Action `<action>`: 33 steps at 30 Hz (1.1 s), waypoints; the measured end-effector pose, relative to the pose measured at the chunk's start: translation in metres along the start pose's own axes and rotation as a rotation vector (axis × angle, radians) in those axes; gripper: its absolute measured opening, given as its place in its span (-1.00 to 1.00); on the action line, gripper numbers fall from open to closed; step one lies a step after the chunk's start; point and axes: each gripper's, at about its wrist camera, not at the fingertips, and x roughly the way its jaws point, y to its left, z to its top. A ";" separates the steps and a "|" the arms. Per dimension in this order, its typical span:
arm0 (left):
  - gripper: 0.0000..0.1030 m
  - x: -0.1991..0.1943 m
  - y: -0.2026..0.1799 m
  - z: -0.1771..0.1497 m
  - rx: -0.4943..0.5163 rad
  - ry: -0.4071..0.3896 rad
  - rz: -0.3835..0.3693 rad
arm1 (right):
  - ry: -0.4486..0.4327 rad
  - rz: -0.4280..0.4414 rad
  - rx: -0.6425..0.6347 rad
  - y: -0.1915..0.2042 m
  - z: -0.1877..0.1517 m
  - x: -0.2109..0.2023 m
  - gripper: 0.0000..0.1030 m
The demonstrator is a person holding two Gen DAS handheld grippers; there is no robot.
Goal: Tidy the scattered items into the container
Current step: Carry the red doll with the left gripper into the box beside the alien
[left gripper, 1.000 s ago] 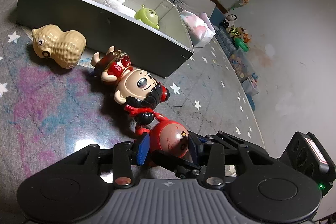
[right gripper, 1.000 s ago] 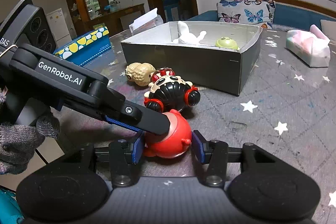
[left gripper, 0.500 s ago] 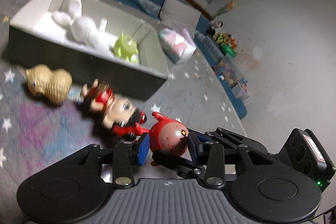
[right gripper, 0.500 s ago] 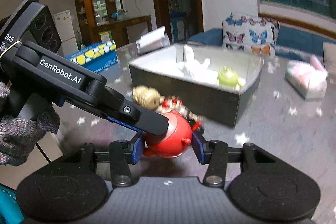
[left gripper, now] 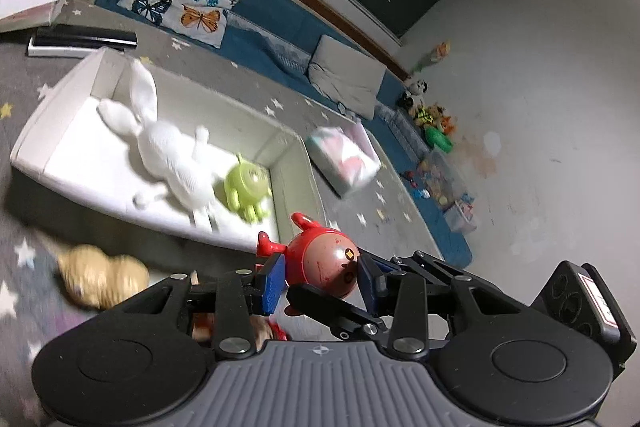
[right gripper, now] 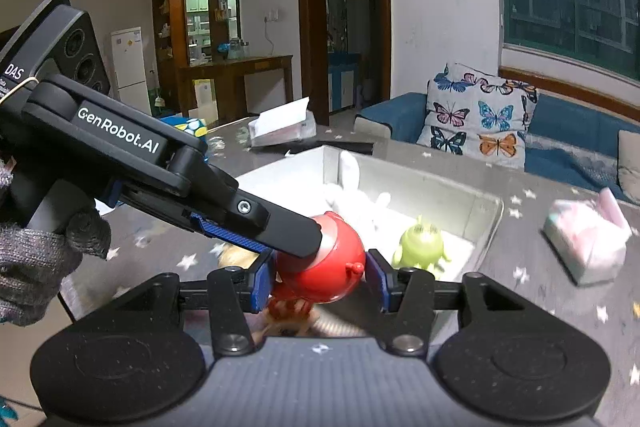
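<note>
Blue sofa [right gripper: 568,131] beneath dark window [right gripper: 568,3]

Between the right tool's [right gripper: 318,277] blue ribbed pads sits a glossy red plastic toy [right gripper: 320,267]. Beyond it, a matt cardboard box [left gripper: 36,131] holds a matt white rabbit [left gripper: 168,147] and a shiny green figure [left gripper: 246,187].
</note>
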 end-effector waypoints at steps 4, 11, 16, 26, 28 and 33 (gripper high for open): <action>-0.19 0.016 0.010 0.024 -0.021 -0.004 0.013 | 0.011 -0.005 -0.007 -0.014 0.015 0.026 -0.05; -0.20 0.055 0.036 0.050 -0.079 0.038 0.035 | 0.089 0.009 0.041 -0.047 0.028 0.078 -0.05; -0.22 0.074 0.051 0.054 -0.117 0.076 0.047 | 0.150 0.017 0.047 -0.060 0.022 0.105 -0.05; -0.24 0.090 0.059 0.052 -0.122 0.112 0.094 | 0.251 0.026 0.030 -0.067 0.011 0.128 -0.05; -0.24 0.091 0.060 0.051 -0.119 0.117 0.105 | 0.265 0.023 0.026 -0.066 0.013 0.130 -0.05; -0.24 0.090 0.061 0.049 -0.115 0.119 0.109 | 0.282 0.013 0.010 -0.065 0.013 0.134 -0.05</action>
